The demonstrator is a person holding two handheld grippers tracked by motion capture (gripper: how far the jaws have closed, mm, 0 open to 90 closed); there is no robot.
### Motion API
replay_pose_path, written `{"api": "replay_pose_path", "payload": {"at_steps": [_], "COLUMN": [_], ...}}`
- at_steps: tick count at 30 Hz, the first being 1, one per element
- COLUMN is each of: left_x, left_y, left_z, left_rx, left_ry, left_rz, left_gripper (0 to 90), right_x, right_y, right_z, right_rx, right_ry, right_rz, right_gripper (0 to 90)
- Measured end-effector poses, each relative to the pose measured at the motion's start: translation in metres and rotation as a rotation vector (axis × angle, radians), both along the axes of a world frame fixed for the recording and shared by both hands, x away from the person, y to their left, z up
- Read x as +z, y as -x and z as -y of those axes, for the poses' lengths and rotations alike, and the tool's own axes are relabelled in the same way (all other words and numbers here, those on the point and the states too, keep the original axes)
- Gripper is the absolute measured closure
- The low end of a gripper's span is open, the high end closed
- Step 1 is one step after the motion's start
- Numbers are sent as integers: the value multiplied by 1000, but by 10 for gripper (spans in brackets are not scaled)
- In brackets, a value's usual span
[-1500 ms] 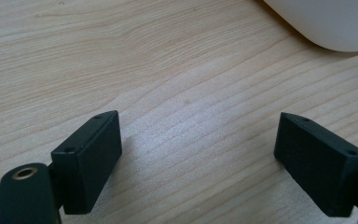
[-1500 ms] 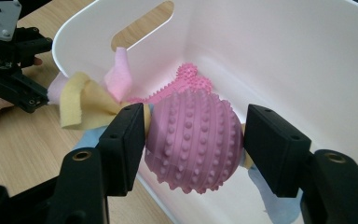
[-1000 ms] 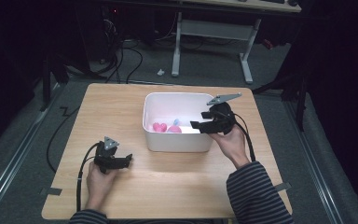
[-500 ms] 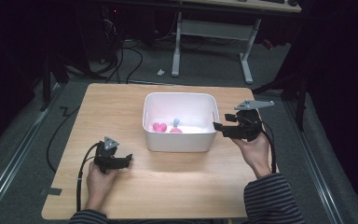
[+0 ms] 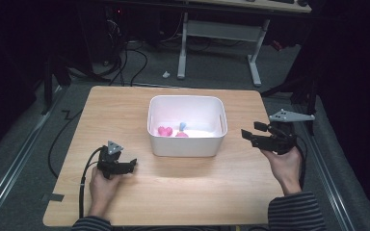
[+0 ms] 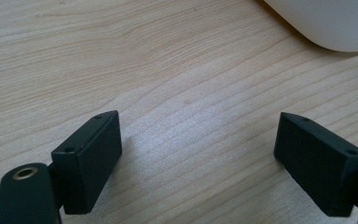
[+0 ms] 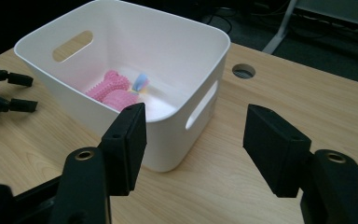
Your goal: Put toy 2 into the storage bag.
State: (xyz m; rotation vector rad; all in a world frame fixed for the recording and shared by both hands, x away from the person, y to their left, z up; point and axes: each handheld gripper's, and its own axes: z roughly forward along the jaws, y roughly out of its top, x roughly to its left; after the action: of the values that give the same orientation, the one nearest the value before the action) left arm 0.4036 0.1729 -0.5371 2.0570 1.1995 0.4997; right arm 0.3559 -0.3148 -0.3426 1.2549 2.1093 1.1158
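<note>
Beside the white bin [image 5: 187,126], the right tongs [image 5: 248,136] have pulled back from over it, jaws apart and empty; pink toys [image 5: 165,131] lie inside, likely just dropped. Left tongs [image 5: 130,165] rest open on the worktop [image 5: 192,187].

A white desk frame [image 5: 221,33] stands on grey floor [image 5: 139,72] beyond the table.

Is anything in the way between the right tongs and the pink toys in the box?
Yes: the white box's near wall stands between the open right tongs and the pink toys. From above, nothing visible covers them.
</note>
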Motion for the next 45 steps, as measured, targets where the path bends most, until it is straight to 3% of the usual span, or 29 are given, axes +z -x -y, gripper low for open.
{"api": "replay_pose_path", "payload": {"at_steps": [6,11,20,32,45], "left_x": [0,0,0,0,0], "left_y": [0,0,0,0,0], "left_z": [0,0,0,0,0], "left_rx": [1,1,2,3,3], "left_ry": [0,0,-1,0,0], "left_rz": [0,0,0,0,0], "left_gripper": [152,152,152,152,152], "right_x": [2,-1,-10,-35,-67], "right_y": [13,25,46,59,56], "right_z": [14,31,52,55,49], "right_rx": [-32,-77,-102,-111,-109], "right_ry": [-1,-33,-86,-82,-128], "right_rz": [17,28,37,28,7], "right_gripper": [398,398,407,415,421]}}
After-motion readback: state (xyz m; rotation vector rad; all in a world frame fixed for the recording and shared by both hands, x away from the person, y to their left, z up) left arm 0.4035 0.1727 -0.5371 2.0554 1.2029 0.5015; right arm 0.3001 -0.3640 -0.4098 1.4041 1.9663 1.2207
